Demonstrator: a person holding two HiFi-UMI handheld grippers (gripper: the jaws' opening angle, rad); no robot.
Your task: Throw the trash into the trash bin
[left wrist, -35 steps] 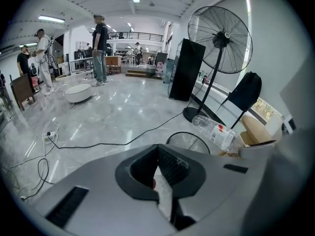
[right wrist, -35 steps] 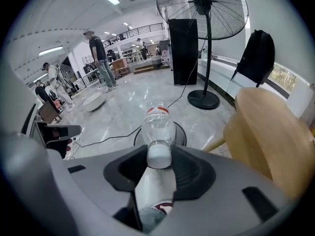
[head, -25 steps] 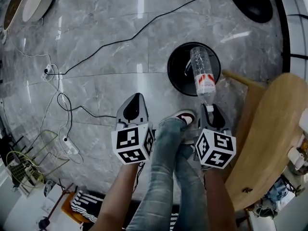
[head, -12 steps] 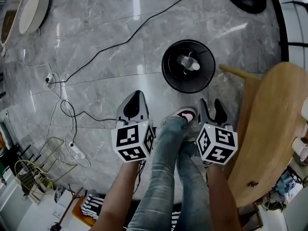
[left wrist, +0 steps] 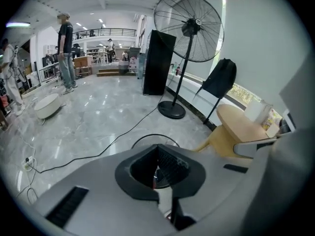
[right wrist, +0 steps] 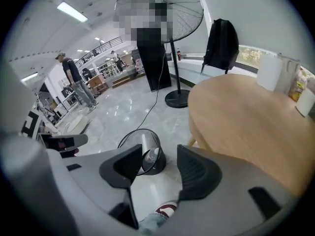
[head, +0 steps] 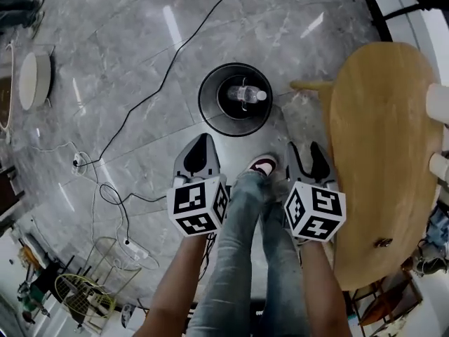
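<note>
**Head view.** We see the trash bin, a round black basket, on the grey floor at upper centre of the frame. The plastic bottle is inside it. The left gripper sits at lower centre-left and the right gripper at lower centre-right. Both are below the bin and apart from it, with a shoe between them. A wooden table fills the right side, and a cable crosses the floor at left.

**Left gripper view.** We find the left gripper with its jaws closed together and nothing held. The bin's rim shows just above them at centre, a standing fan at upper centre, and the table at right.

**Right gripper view.** We see the right gripper with its jaws wide, having just been opening, and nothing between the pads. Through the gap, at lower centre, the bin stands on the floor with the bottle inside. The table fills the right half
</note>
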